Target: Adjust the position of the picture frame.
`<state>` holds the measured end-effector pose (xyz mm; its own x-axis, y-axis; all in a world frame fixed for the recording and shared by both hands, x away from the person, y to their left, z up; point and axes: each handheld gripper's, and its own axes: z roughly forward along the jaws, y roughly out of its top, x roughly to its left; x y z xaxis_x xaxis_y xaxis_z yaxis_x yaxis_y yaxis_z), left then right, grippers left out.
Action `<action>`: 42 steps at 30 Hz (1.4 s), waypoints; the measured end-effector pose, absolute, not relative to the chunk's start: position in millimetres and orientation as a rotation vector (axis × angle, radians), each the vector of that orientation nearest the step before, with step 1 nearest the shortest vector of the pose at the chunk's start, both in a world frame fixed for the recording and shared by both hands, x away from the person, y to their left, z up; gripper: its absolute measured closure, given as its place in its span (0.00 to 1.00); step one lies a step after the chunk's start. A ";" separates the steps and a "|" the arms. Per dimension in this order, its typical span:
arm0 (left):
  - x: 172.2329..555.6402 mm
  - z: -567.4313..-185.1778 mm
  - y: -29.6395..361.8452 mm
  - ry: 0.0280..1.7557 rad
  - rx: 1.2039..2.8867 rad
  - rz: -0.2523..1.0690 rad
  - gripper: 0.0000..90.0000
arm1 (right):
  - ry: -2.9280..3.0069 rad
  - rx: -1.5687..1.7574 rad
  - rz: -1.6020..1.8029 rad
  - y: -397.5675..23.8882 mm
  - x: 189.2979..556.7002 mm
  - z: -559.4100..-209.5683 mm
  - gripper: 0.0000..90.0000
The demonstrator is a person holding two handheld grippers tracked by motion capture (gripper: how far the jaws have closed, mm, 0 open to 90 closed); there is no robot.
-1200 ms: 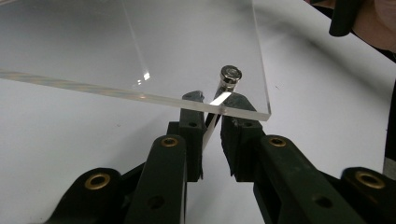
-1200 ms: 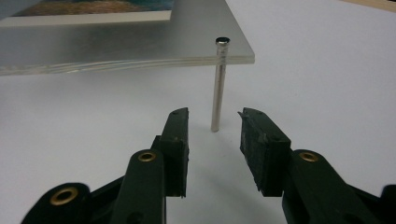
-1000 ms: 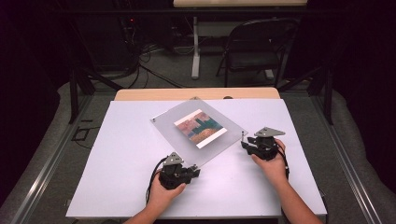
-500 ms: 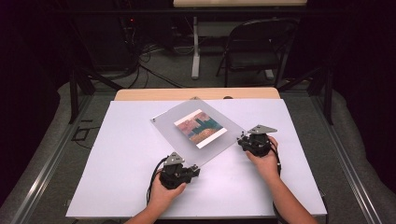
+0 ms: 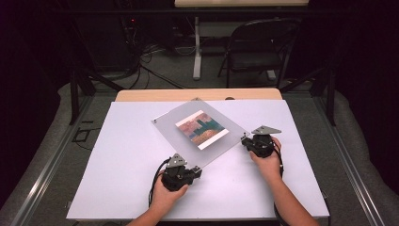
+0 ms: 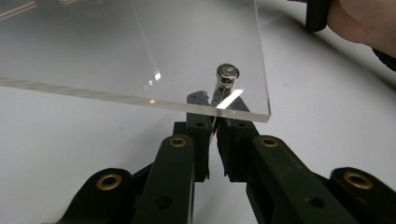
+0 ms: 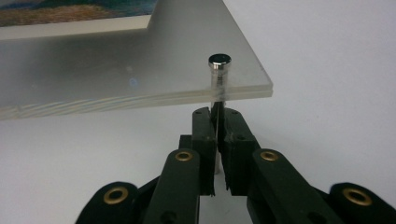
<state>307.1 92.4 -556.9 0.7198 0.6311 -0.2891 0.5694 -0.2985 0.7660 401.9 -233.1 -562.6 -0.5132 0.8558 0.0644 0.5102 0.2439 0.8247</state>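
The clear frame (image 5: 200,133) lies askew mid-table (image 5: 117,188), a picture (image 5: 202,128) inside. Both grippers have just been closing – the left gripper (image 6: 215,109) pinches the near-corner stud (image 6: 227,77), the right gripper (image 7: 217,114) pinches the right-corner stud (image 7: 219,70) under the panel

High view sat above the person's side, looking forward and down over the whole white table (image 5: 117,188) to the floor and chair (image 5: 261,47) beyond. Each gripper view rode low and close behind its own black jaws, facing a corner of the clear acrylic frame (image 5: 207,136) (all three views shared that frame (image 6: 140,56) (image 7: 140,84)).
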 end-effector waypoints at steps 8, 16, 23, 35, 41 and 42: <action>306.7 -555.6 92.6 0.912 1.988 0.088 0.93 | 2.120 1.249 1.179 -233.4 402.0 -562.5 0.94; 307.0 -554.5 93.2 0.915 1.986 0.088 0.93 | 2.132 1.256 1.172 -233.8 401.4 -560.7 0.95; 307.4 -552.1 98.0 0.919 1.974 0.072 0.93 | 2.137 1.243 1.179 -232.6 399.5 -557.8 0.95; 305.6 -544.9 110.6 0.924 1.949 0.084 0.94 | 2.130 1.205 1.204 -226.5 392.8 -547.1 0.95; 305.5 -543.7 111.3 0.922 1.934 0.095 0.95 | 2.126 1.177 1.198 -225.9 392.5 -541.5 0.95; 305.7 -543.8 111.1 0.921 1.932 0.096 0.95 | 2.127 1.171 1.196 -225.7 392.6 -541.1 0.95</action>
